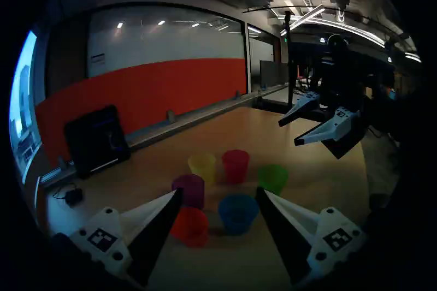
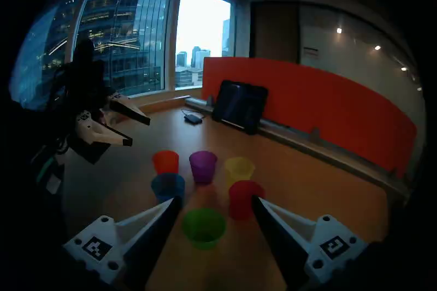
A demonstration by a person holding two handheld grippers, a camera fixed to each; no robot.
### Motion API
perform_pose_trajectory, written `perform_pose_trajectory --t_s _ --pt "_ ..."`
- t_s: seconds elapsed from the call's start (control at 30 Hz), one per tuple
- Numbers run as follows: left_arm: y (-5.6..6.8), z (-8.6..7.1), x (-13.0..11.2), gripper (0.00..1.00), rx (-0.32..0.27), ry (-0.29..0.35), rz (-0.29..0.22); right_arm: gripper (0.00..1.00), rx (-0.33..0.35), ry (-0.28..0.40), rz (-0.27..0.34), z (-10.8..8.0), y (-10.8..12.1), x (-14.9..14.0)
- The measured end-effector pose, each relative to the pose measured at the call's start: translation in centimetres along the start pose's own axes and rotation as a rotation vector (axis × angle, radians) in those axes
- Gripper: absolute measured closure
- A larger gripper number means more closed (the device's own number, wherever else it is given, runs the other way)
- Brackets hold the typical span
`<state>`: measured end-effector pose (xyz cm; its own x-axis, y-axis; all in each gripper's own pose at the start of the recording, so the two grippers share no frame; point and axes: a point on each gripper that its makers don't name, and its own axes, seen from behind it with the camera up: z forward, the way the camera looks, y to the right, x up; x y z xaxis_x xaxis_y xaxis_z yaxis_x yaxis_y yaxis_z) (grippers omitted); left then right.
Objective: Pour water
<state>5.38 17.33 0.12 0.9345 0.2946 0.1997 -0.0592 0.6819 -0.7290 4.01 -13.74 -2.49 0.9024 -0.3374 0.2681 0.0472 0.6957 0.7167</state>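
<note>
Several coloured plastic cups stand upright in a cluster on the wooden table (image 1: 306,182). In the left gripper view they are yellow (image 1: 202,166), red (image 1: 235,164), green (image 1: 272,178), purple (image 1: 188,190), blue (image 1: 238,213) and orange (image 1: 190,226). My left gripper (image 1: 218,192) is open just short of the blue and orange cups, holding nothing. In the right gripper view my right gripper (image 2: 216,199) is open over the green cup (image 2: 204,227), beside the red cup (image 2: 245,198). Each gripper hangs open in the air across from the other (image 1: 288,133) (image 2: 140,133). I cannot tell what the cups contain.
A black tablet (image 1: 97,138) (image 2: 240,106) leans against the red partition (image 2: 338,111) along the table's back edge. A small black device with a cable (image 1: 72,196) (image 2: 192,118) lies near it. Large windows (image 2: 125,40) stand beyond the table's end.
</note>
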Motion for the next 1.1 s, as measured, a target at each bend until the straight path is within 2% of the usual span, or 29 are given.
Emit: perform_pose_trajectory --t_s 0.37,0.67,1.1 --pt "1.1 1.2 -1.4 0.02 -0.065 -0.054 0.023 0.00 0.047 -0.052 -0.031 0.7 -0.2 -1.2" --pt "2.3 2.2 -2.7 0.02 -0.118 -0.101 0.065 0.00 0.085 -0.100 -0.054 1.5 -0.7 -2.9" --pt "3.4 3.3 -4.5 0.02 -0.184 -0.168 0.117 0.00 0.131 -0.162 -0.066 2.4 -1.3 -5.2"
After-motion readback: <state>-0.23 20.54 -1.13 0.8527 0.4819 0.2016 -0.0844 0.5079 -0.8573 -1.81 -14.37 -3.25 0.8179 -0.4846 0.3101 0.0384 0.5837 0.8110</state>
